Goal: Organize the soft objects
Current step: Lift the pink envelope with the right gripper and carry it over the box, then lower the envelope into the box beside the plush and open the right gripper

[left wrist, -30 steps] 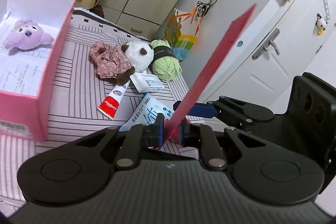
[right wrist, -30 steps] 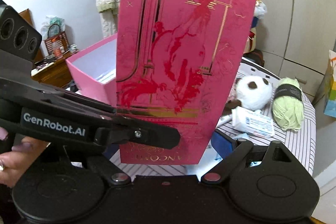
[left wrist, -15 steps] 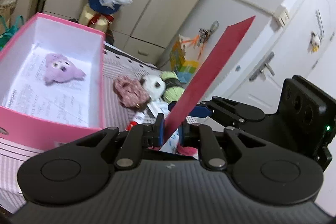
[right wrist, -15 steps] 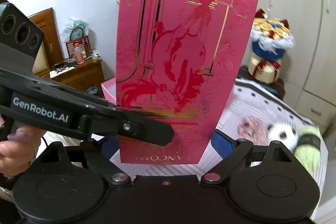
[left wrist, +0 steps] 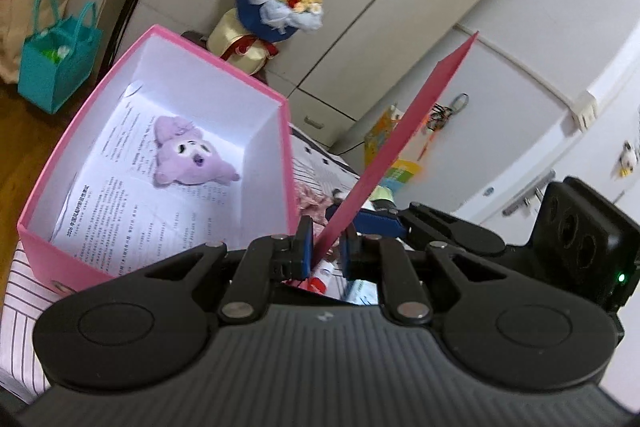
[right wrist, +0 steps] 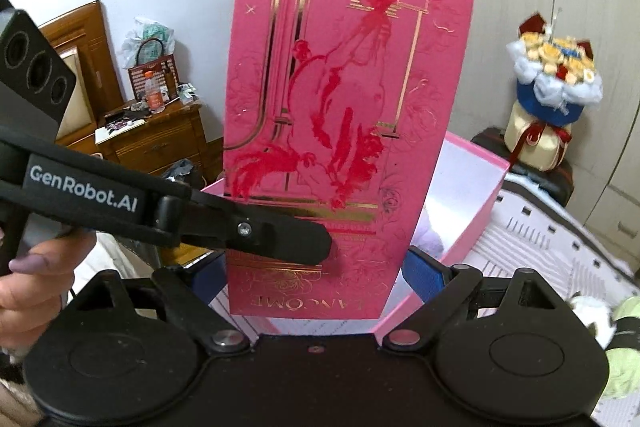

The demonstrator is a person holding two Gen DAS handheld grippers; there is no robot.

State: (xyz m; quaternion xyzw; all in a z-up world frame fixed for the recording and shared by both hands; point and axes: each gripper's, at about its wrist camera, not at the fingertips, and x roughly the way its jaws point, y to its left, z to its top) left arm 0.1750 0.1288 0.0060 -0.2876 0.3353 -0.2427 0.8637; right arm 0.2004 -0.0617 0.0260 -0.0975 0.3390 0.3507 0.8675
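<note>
1. Left wrist view: left gripper (left wrist: 323, 247) is clamped on the bottom edge of a red card (left wrist: 404, 143), seen edge-on, slanting up to the right. The pink box (left wrist: 276, 131) now fills the left half of the view; one second ago it sat at the far left edge, so the gripper has swung toward it
2. Same view: a purple plush toy (left wrist: 190, 159) lies on printed paper inside the box. The floral plush and yarn are mostly hidden behind the card and fingers
3. Right wrist view: right gripper (right wrist: 318, 279) stands wide open, blue pads on either side of the card (right wrist: 340, 115) but not touching it. Left gripper's finger (right wrist: 256, 231) crosses the card's lower face
4. Same view: the box (right wrist: 476, 203) has come in behind the card; panda and green yarn (right wrist: 624, 323) have slid to the right edge
5. Judgement: the card appears headed for the box; soft things on the striped cloth (right wrist: 532, 231) are not yet sorted
</note>
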